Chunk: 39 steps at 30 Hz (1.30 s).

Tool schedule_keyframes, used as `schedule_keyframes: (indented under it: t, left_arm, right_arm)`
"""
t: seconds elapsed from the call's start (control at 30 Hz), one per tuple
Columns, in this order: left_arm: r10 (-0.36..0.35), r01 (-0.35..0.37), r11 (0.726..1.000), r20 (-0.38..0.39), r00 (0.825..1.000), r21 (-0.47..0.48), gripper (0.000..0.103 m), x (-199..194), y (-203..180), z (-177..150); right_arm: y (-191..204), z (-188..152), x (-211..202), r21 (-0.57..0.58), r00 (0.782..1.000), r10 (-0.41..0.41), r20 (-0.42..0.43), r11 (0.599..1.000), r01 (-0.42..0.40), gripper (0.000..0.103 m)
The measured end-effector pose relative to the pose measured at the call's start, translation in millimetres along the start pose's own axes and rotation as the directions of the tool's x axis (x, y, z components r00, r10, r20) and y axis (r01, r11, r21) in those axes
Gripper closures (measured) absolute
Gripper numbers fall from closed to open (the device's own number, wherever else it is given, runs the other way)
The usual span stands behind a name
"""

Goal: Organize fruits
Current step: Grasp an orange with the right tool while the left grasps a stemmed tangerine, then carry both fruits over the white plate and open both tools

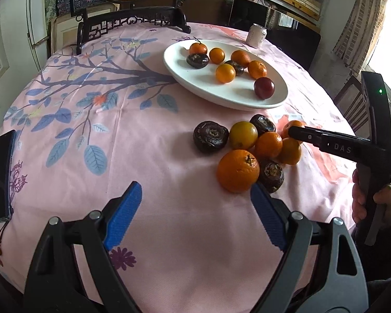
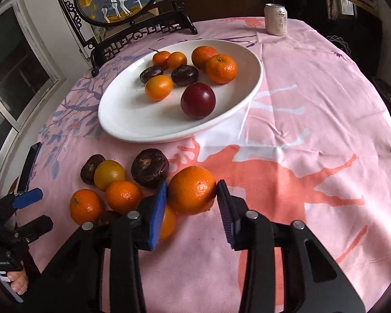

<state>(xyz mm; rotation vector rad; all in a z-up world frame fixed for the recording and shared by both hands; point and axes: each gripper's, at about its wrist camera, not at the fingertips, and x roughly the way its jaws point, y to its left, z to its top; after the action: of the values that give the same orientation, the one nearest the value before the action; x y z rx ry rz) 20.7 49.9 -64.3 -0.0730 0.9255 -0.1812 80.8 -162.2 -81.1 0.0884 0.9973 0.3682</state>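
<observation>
Your right tongs (image 2: pixel 191 195) pinch an orange (image 2: pixel 192 190) at the fruit pile's edge, the plate (image 2: pixel 122 120) just beyond. Your left tongs (image 1: pixel 195 208) hang spread, another orange (image 1: pixel 237 170) just ahead.

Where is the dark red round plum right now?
The dark red round plum lies on the white oval plate, at the plate's near edge in the right wrist view, apart from the oranges and dark fruits farther back.
</observation>
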Motion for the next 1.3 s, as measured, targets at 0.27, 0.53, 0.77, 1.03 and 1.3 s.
schedule_keyframes:
  t: [0.27,0.53,0.77,1.03,1.3]
  left_arm:
    - [0.019,-0.018,0.999,-0.049,0.999,0.029,0.016,18.5,-16.5,1.5]
    - [0.020,-0.016,0.999,-0.083,0.996,0.049,0.017,44.0,-29.9,8.9]
    - [-0.056,0.060,0.998,-0.080,0.995,0.038,0.049,49.3,-34.4,11.3]
    - [-0.049,0.053,0.997,-0.065,0.997,0.060,0.059,47.9,-41.1,10.0]
    - [-0.058,0.058,0.998,-0.041,0.997,0.006,0.060,28.4,-23.0,10.5]
  right_arm:
    - [-12.3,-34.0,-49.9,-0.016,0.993,-0.118,0.017,0.993,0.118,0.064]
    - [-29.3,-62.7,-48.0,0.023,0.997,-0.069,-0.018,0.997,0.070,0.061]
    - [-19.5,-60.5,-38.6,-0.003,0.997,-0.070,-0.020,0.998,0.070,0.063]
    - [-10.8,-52.6,-50.1,0.001,0.998,-0.067,0.012,0.998,0.067,0.063]
    - [2.3,-46.7,-52.8,-0.015,0.998,-0.052,0.024,0.999,0.052,0.063]
